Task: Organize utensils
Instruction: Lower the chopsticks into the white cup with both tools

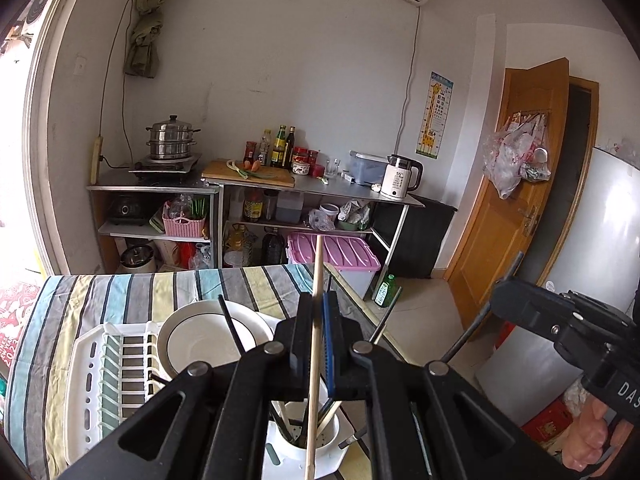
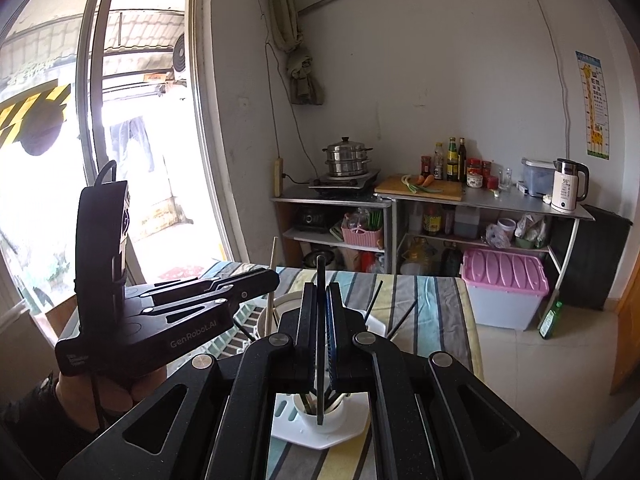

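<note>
My left gripper (image 1: 318, 320) is shut on a pale wooden chopstick (image 1: 316, 272) that stands almost upright. Its lower end hangs over the white utensil cup (image 1: 320, 446), which holds several chopsticks. My right gripper (image 2: 321, 312) is shut on a black chopstick (image 2: 320, 280), also upright, above the same cup (image 2: 320, 418). Each gripper shows in the other's view: the right gripper (image 1: 500, 298) at the right with its black chopstick (image 1: 464, 336), the left gripper (image 2: 276, 280) at the left with the wooden chopstick (image 2: 272, 264). The cup sits at the end of a white dish rack (image 1: 92, 380).
A white plate (image 1: 200, 340) with a dark rim stands in the rack on the striped tablecloth (image 1: 120, 292). Beyond the table stand metal shelves with a steamer pot (image 1: 172, 138), a cutting board (image 1: 248, 174) and a kettle (image 1: 400, 176). A pink-lidded bin (image 1: 336, 252) and a green bottle (image 1: 386, 290) are on the floor.
</note>
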`<action>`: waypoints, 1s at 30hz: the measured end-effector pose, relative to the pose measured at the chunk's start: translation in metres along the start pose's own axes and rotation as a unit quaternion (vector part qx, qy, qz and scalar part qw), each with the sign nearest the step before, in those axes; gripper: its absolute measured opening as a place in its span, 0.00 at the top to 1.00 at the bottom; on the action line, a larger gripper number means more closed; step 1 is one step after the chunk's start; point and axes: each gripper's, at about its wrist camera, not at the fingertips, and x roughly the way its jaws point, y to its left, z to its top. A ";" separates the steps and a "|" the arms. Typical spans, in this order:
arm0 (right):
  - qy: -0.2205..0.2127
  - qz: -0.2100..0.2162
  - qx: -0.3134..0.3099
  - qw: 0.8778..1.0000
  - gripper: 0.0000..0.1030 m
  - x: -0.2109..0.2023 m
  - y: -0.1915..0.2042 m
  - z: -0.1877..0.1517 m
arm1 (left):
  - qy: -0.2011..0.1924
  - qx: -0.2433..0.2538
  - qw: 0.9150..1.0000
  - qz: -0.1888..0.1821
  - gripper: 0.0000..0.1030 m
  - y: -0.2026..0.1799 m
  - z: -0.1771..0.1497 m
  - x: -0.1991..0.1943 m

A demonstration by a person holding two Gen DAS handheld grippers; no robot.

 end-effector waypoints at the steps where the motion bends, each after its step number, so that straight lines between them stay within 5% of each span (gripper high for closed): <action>1: 0.000 0.000 0.001 1.000 0.96 0.003 -0.002 0.002 | -0.001 0.000 1.000 -0.002 0.95 0.000 0.001 0.004; 17: 0.027 0.011 0.016 0.999 0.96 0.040 -0.017 -0.014 | 0.003 0.004 1.000 -0.007 0.95 0.007 -0.019 0.049; 30: 0.043 0.007 0.028 0.999 0.96 0.044 -0.022 -0.029 | 0.023 0.008 1.000 0.009 0.95 0.016 -0.051 0.043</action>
